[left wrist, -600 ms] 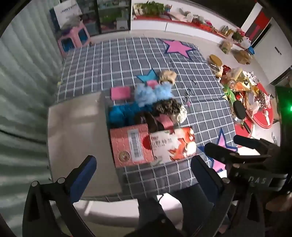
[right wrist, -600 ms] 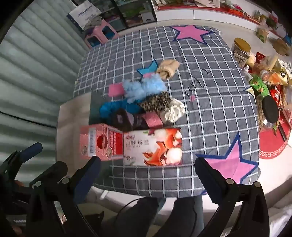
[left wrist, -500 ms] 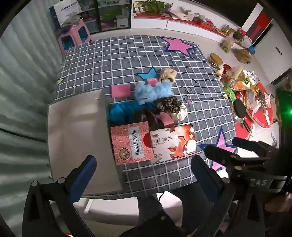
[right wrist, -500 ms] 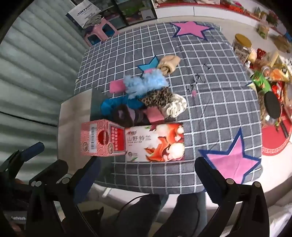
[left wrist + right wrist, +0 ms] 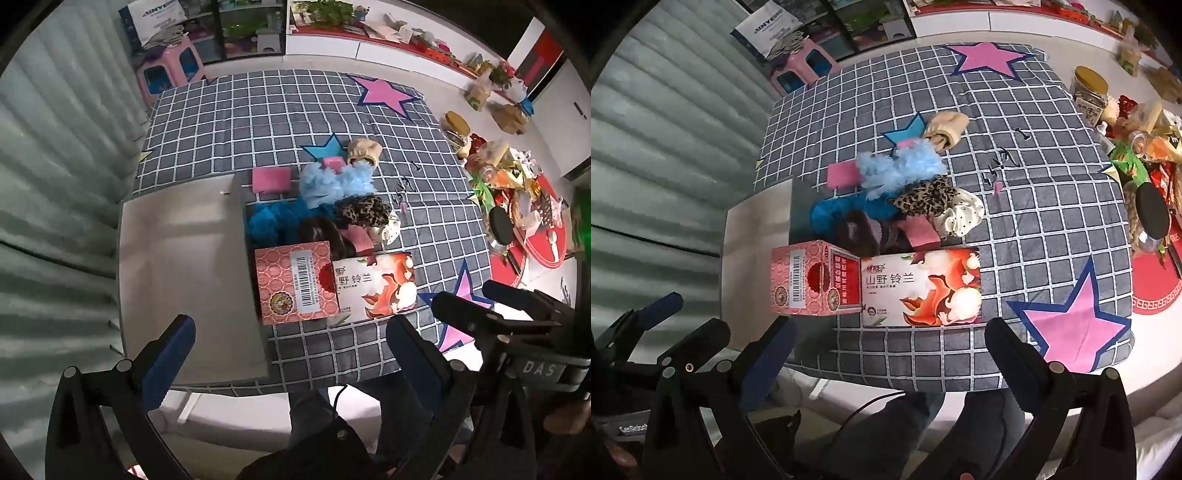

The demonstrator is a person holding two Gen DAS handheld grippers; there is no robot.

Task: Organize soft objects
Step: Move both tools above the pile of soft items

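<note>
Both grippers have risen higher above the table. Left gripper (image 5: 288, 350) and right gripper (image 5: 886, 354) hover wide open, holding nothing. The pile of soft scrunchies (image 5: 905, 206) lies untouched behind 2 cartons (image 5: 875, 284), so sorting has not begun.

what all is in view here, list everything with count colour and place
boxes: 2, pink and white-red, side by side at the near edge of the pile
fluffy scrunchies: 2, light blue and deeper blue, middle of the pile
leopard scrunchie: 1, brown spotted, right of the blue ones
dotted scrunchie: 1, cream, right end of the pile
dark furry piece: 1, brown, behind the pink box
beige sock: 1, far end of the pile
pink pads: several, scattered in the pile
cloth: 1, grey checked with stars, over the table
stool: 1, pink, beyond the table
snacks: many, mixed colours, on the floor at right
left gripper: black, blue pads, open, empty
right gripper: black, blue pads, open, empty
</note>
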